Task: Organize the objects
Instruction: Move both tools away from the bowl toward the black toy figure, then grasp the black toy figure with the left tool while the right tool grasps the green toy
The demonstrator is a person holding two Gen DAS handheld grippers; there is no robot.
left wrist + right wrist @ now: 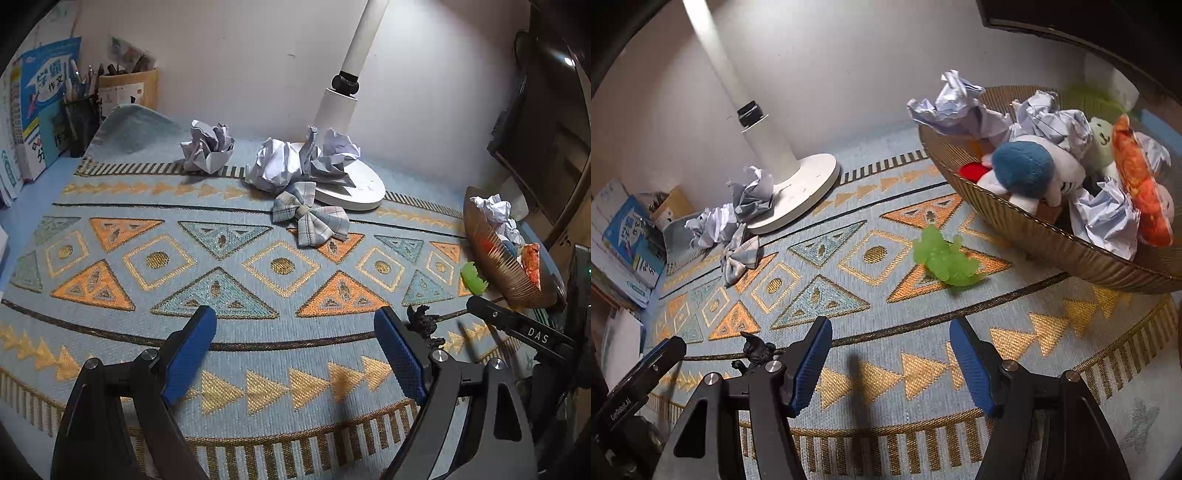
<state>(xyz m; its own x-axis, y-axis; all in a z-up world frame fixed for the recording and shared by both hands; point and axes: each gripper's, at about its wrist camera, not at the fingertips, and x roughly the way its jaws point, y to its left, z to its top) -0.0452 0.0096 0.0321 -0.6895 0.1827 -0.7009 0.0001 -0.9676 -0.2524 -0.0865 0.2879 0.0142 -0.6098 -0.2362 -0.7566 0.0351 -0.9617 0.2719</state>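
A brown ribbed basket (1034, 229) at the right holds crumpled papers, a blue and white plush (1030, 170) and an orange toy (1137, 184); it also shows in the left wrist view (491, 254). A green toy (942, 258) lies on the mat beside the basket. A plaid bow (310, 214) and crumpled paper balls (275, 164) lie by the lamp base. A small black figure (424, 323) lies next to my left gripper's right finger. My left gripper (295, 347) is open and empty over the mat. My right gripper (890, 358) is open and empty, in front of the green toy.
A white lamp (351, 184) stands at the back by the wall. Books (40, 110), a pen holder (79, 118) and a cardboard box (129, 88) stand at the back left. A patterned mat (184, 258) covers the desk.
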